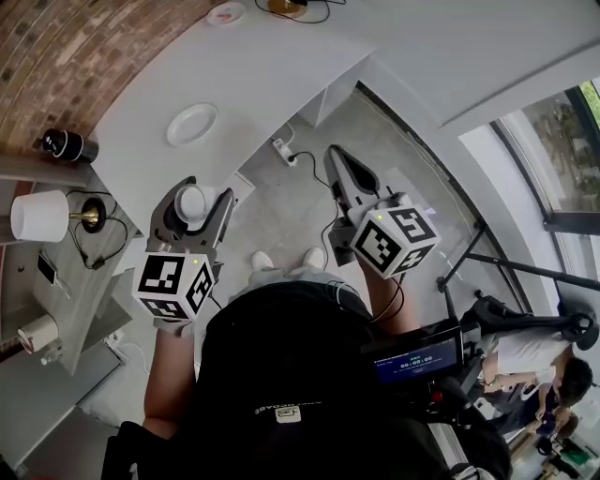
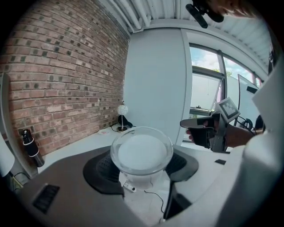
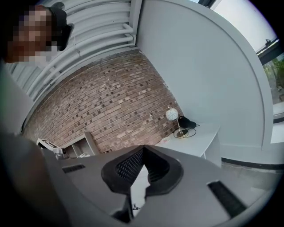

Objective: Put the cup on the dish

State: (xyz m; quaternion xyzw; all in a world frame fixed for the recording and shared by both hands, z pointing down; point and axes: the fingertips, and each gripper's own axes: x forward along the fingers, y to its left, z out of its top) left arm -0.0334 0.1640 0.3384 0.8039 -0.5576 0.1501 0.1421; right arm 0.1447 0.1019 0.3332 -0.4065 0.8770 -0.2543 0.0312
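Observation:
A white cup (image 1: 194, 202) sits between the jaws of my left gripper (image 1: 206, 190), which is shut on it and holds it in the air near the edge of the white table (image 1: 281, 75). In the left gripper view the cup (image 2: 141, 153) fills the middle, its round rim facing the camera, with a black pad (image 2: 104, 170) against each side. A white dish (image 1: 192, 124) lies on the table just beyond the cup. My right gripper (image 1: 337, 159) hangs over the floor to the right, shut and empty, its pads (image 3: 128, 168) meeting at the tips.
A black bottle (image 1: 66, 145) and a white-shaded lamp (image 1: 37, 216) stand at the left. A small plate (image 1: 226, 13) lies at the table's far end. A power strip (image 1: 284, 150) with cables lies on the floor. A person (image 1: 553, 375) crouches at the lower right.

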